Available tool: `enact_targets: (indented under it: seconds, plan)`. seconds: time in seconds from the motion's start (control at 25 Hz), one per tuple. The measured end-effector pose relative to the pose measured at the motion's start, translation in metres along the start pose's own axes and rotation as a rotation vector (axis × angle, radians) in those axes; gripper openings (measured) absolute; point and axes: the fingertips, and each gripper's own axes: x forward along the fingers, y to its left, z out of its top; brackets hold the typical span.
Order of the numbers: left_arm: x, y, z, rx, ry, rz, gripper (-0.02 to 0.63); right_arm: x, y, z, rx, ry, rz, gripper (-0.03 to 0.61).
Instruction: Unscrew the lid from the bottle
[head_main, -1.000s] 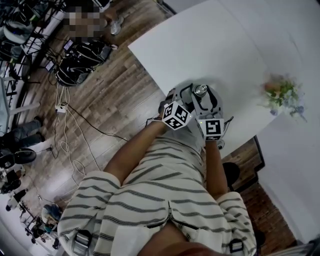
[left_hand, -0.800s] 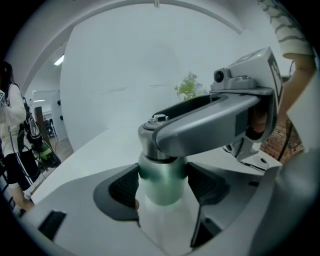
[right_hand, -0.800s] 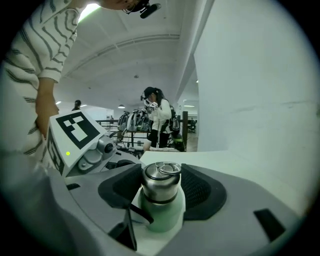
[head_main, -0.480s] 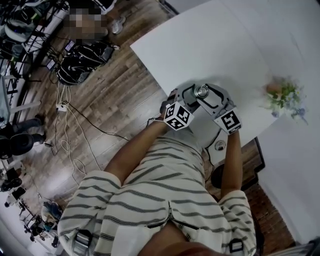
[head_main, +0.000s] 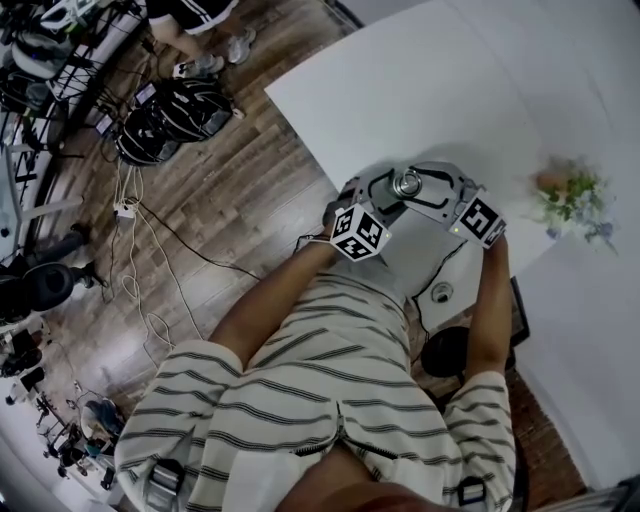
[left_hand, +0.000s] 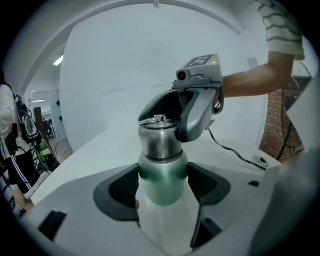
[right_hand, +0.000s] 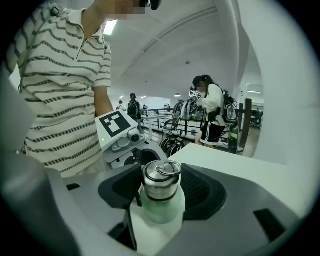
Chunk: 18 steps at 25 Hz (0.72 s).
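The left gripper (left_hand: 163, 186) holds the upright green bottle (left_hand: 161, 170) by its body between its jaws, while the right gripper (right_hand: 160, 187) jaws grip the steel lid (right_hand: 161, 182) seated on the neck.

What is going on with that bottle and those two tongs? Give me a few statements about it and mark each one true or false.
1. The left tongs are closed on the green body of the bottle. True.
2. The lid lies loose on the table. False: it sits on top of the bottle, with the right tongs closed around it.
3. Some flowers are on the white table. True.
4. The bottle lies on its side. False: it stands upright between the two tongs.
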Motion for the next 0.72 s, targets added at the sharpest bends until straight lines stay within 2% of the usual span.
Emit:
enact_targets:
  seconds: [0.24, 0.4, 0.48, 0.56, 0.64, 0.72]
  plan:
    - [0.000, -0.001, -0.001, 0.002, 0.001, -0.002, 0.304, 0.000, 0.001, 0.000, -0.013, 0.018, 0.044, 0.255]
    - [0.001, 0.000, 0.000, 0.004, 0.001, -0.003, 0.304, 0.001, 0.000, -0.001, -0.001, 0.027, 0.025, 0.258]
    - [0.001, 0.000, 0.000, 0.004, 0.002, -0.004, 0.304, 0.001, -0.003, -0.002, 0.040, 0.026, -0.018, 0.286]
    - [0.000, 0.000, 0.000, 0.003, 0.002, -0.004, 0.304, 0.002, -0.005, -0.003, 0.083, 0.001, -0.084, 0.372]
    - [-0.001, 0.000, 0.000, 0.002, 0.002, -0.005, 0.304, -0.001, -0.008, 0.001, 0.112, -0.049, -0.178, 0.380]
    - [0.000, 0.000, 0.000, 0.002, 0.001, -0.005, 0.304, -0.003, -0.010, 0.006, 0.132, -0.103, -0.296, 0.363]
